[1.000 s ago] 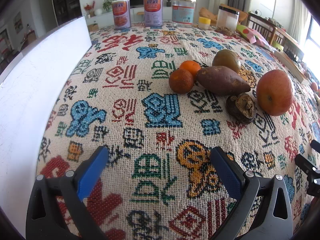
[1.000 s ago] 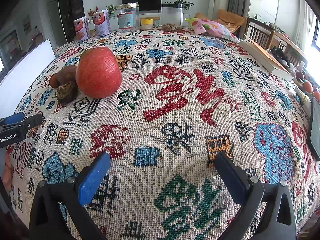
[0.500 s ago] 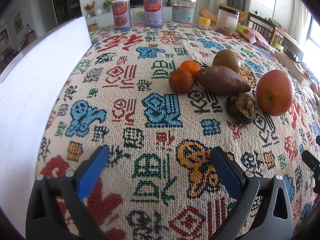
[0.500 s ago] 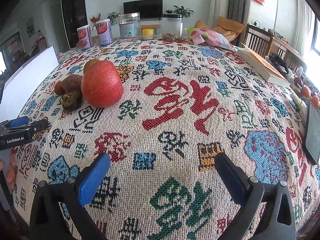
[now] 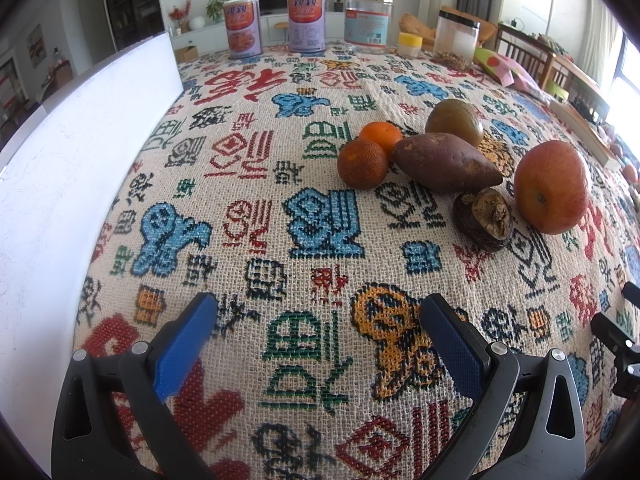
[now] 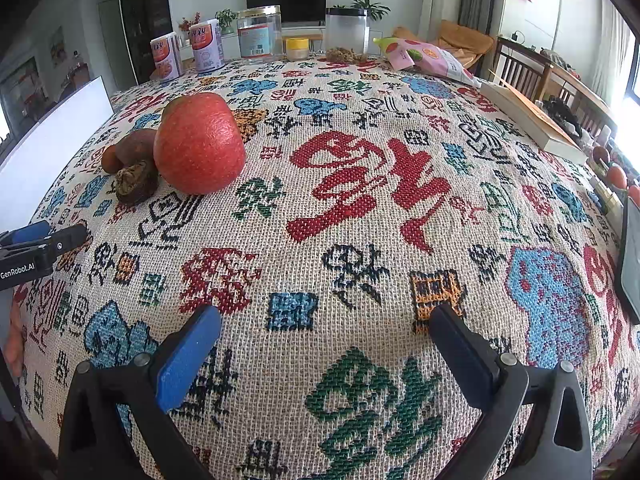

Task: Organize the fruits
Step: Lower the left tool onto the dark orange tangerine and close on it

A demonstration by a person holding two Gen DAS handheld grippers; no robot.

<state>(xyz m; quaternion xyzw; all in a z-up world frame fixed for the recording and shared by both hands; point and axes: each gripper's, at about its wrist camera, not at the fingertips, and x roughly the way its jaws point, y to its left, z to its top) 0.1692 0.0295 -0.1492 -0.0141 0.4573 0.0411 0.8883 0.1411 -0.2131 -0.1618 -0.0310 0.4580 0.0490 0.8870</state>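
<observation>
Fruits cluster beyond my left gripper [image 5: 318,338]: apple [image 5: 551,186], sweet potato [image 5: 444,162], two tangerines [image 5: 362,164]; its jaws gape, empty. Left of the apple sits a mangosteen [image 5: 484,218]; my right gripper [image 6: 324,348] spreads wide too.

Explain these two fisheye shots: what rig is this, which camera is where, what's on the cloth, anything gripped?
There is no robot arm. A person holds a pair of two-finger tongs in each hand, each with a camera looking forward along its fingers.

The left view shows the left tongs, open and empty, above the patterned tablecloth. Ahead lie two tangerines, a sweet potato, a greenish-brown round fruit, a dark wrinkled fruit and a red apple.

The right view shows the right tongs, also open and empty, with the same apple to their left. Jars and cans stand at the far edge.
</observation>
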